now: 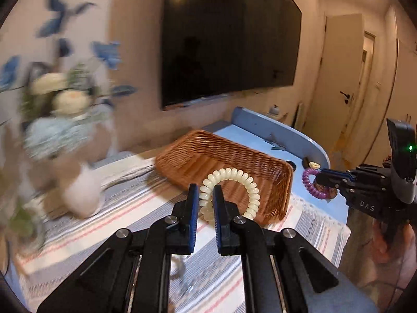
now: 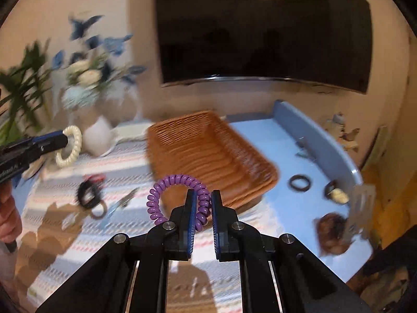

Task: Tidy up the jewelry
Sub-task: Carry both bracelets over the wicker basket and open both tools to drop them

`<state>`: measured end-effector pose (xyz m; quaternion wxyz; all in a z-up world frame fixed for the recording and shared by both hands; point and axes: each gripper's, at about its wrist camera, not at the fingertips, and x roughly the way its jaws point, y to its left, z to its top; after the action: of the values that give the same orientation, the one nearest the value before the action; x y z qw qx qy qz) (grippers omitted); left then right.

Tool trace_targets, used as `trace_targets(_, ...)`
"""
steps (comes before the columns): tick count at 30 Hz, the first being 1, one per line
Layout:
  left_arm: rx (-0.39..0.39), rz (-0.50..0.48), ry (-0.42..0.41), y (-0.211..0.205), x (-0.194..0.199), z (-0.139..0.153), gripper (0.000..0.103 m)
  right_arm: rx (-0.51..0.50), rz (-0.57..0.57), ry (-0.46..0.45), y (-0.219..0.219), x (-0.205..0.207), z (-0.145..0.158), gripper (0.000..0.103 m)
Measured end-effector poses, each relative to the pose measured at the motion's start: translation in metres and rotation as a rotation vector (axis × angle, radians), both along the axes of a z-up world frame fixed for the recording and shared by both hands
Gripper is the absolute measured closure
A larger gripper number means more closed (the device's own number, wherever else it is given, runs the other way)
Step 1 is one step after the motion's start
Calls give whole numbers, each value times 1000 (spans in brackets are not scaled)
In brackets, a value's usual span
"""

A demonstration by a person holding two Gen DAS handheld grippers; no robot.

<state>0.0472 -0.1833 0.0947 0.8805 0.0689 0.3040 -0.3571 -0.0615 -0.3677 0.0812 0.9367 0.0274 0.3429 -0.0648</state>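
- Two claws each clamp a coil band above the desk: the left claw (image 1: 206, 198) pinches the cream coil band (image 1: 230, 193), the right claw (image 2: 203, 203) the purple coil band (image 2: 177, 195).
- The wicker basket (image 2: 208, 156) looks empty; nothing sorted yet.
- Black hair ties (image 2: 88, 193) and a black ring (image 2: 299, 182) remain scattered.
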Motion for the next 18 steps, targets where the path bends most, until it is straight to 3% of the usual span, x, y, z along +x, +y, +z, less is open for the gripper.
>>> trace_targets(4,30,-31,78,-55,37,-23,93,79,-55,34,-43,35,-7,92)
trace_targets(8,92,-32,117,-93,61,-53,93,194,-62,96,-72,69,-35,92)
trace_targets(14,159,-40,94,-123,65,-78,93,157,-68,104,-69,86,-71,92)
trace_targets(18,119,-68,117,-118,64,-77,87,195,-62,126,-72,94,-82,89)
